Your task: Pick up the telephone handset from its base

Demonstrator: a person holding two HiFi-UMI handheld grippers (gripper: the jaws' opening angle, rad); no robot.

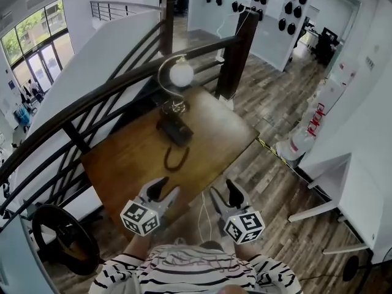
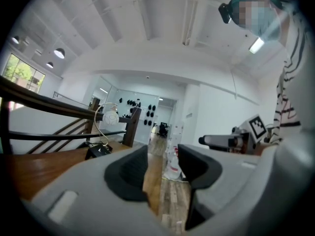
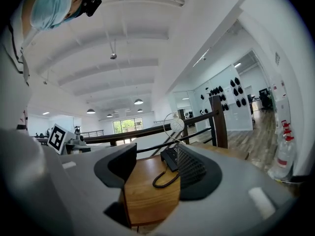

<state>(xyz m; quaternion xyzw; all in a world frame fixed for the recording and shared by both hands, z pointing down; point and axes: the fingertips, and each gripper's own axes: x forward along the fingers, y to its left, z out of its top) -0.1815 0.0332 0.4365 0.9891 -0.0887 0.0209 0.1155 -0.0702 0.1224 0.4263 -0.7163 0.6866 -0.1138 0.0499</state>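
a wooden table [image 1: 214, 136] stands against a dark railing [image 1: 116, 87]. the black telephone [image 1: 175, 130] sits toward the table's far side, just in front of a lamp [image 1: 181, 74] with a round white globe. it is too small to tell handset from base. its black cord [image 1: 176, 159] loops onto the wood on the near side. both grippers are held at the table's near edge, well apart from the telephone. the left gripper [image 1: 164, 190] is on the left and the right gripper [image 1: 224, 192] is on the right. each has its jaws spread wide with nothing between them. in the right gripper view the telephone [image 3: 171, 157] and cord show through the gap, far off. the person's striped sleeves show at the bottom of the head view.
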